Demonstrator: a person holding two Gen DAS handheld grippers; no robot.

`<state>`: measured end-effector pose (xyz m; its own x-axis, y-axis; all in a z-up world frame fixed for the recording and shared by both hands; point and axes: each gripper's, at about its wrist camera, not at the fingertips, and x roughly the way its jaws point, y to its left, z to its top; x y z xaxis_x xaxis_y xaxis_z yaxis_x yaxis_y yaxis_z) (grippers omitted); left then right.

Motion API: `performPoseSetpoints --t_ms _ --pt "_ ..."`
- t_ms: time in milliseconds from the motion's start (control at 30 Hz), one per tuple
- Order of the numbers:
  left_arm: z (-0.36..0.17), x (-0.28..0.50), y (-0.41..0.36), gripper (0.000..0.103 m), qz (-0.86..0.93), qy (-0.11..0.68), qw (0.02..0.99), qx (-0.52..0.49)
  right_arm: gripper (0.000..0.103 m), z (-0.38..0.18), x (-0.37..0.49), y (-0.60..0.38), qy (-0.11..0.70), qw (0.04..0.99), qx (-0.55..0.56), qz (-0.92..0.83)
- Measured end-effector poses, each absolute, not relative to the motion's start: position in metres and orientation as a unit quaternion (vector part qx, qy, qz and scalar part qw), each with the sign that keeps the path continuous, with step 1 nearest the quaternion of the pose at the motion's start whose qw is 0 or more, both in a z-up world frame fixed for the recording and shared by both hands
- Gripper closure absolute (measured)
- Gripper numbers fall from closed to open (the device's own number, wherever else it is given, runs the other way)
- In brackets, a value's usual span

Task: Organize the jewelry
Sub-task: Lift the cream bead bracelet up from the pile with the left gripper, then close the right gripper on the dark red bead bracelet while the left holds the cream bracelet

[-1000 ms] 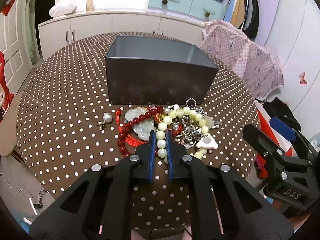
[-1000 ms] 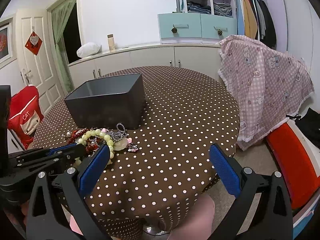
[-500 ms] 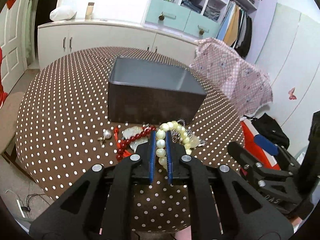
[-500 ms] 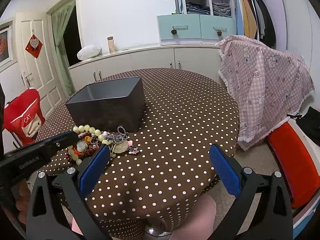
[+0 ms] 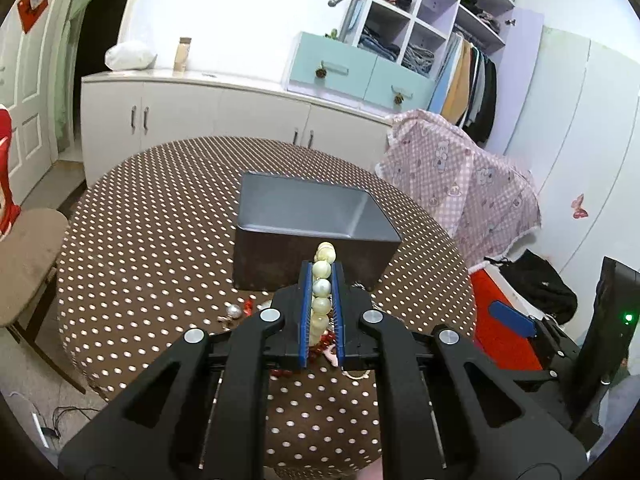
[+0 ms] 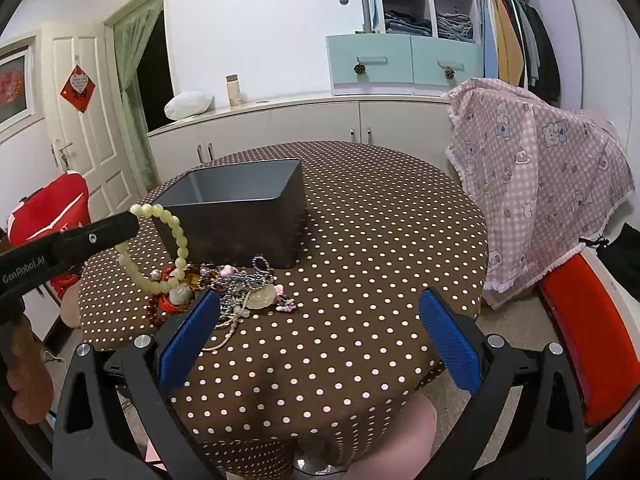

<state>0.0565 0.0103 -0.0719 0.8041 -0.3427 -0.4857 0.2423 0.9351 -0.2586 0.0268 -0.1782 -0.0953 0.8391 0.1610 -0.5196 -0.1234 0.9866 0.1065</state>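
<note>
One pale bead bracelet (image 5: 322,280) is clamped between the nearly closed left tongs (image 5: 321,270), just near the grey box (image 5: 312,216). In the right view, its loop hangs over the jewelry pile (image 6: 224,288) on the counter (image 6: 360,280); the right tongs (image 6: 316,332) stand wide and empty. Next, I think, it must travel over the box rim and be released.

Left gripper (image 5: 321,280): matte black plastic frame with triangular cut-outs, round silver screw heads at the pivots, ribbed blue pads (image 5: 306,312) lining both fingers. White "GenRobot.AI" lettering on its side in the right wrist view. Right gripper (image 6: 320,320): same black frame, silver screws, textured blue pads (image 6: 450,344). A bare hand (image 6: 28,376) on the handle.
</note>
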Motion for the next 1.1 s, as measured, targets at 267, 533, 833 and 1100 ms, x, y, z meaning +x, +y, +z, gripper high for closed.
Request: performPoseSetpoints --t_ms 267,533,833,1100 --pt "-0.074 0.046 0.032 0.093 -0.122 0.263 0.952 -0.094 0.008 -0.088 0.020 -0.156 0.256 0.957 0.026 0.133" --pt "-0.086 0.039 0.060 0.093 -0.091 0.273 0.951 -0.112 0.014 -0.088 0.017 -0.112 0.246 0.940 -0.015 0.235" --pt "-0.101 0.034 0.078 0.093 -0.078 0.284 0.947 -0.126 0.060 -0.105 0.029 -0.072 0.275 0.909 -0.039 0.309" --pt "-0.112 0.036 0.085 0.093 -0.086 0.297 0.941 -0.137 0.074 -0.119 0.044 -0.057 0.311 0.900 -0.052 0.301"
